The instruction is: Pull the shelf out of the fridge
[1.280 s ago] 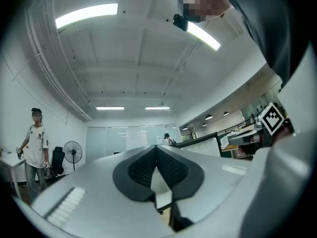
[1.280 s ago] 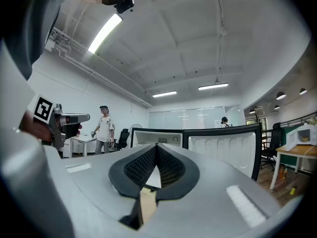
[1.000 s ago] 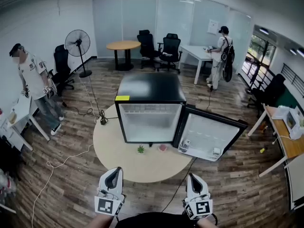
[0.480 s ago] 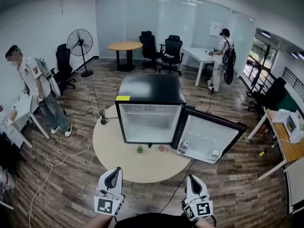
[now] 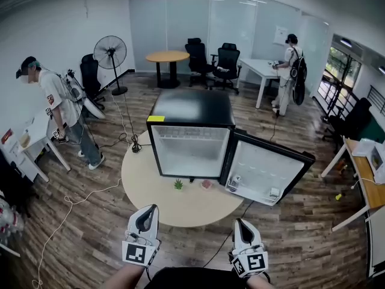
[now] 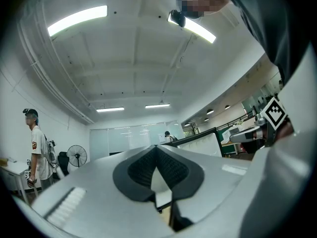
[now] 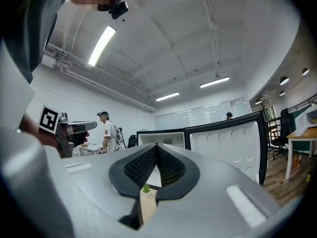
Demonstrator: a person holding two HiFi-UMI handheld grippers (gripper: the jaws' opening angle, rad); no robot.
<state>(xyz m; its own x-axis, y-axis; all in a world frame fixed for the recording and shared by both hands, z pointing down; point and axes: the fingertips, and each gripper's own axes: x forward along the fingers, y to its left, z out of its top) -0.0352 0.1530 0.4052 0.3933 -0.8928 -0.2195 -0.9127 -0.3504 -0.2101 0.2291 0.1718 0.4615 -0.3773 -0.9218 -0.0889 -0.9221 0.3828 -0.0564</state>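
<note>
A black mini fridge [image 5: 191, 108] stands on a round beige table [image 5: 150, 191], its door [image 5: 267, 168] swung open to the right. The white interior [image 5: 189, 155] faces me, with a pale shelf near its top [image 5: 189, 136]. Both grippers hover low in front of the table, well short of the fridge. The left gripper [image 5: 146, 214] is shut and holds nothing; its dark pads meet in the left gripper view [image 6: 156, 168]. My right gripper [image 5: 242, 227] is likewise shut and empty [image 7: 157, 166]; past its jaws I see the open fridge door [image 7: 228, 143].
A small green plant [image 5: 178, 185] and a pinkish item [image 5: 206, 185] sit on the table in front of the fridge. Cables [image 5: 90, 191] trail over the wooden floor. One person [image 5: 60, 110] stands at left, another [image 5: 293, 71] at back right. A fan [image 5: 112, 52] and office chairs [image 5: 227, 62] stand behind.
The person at left has walked right, nearer the table. The left gripper has lifted slightly; both grippers stay shut and in front of the table. The fridge has not changed.
</note>
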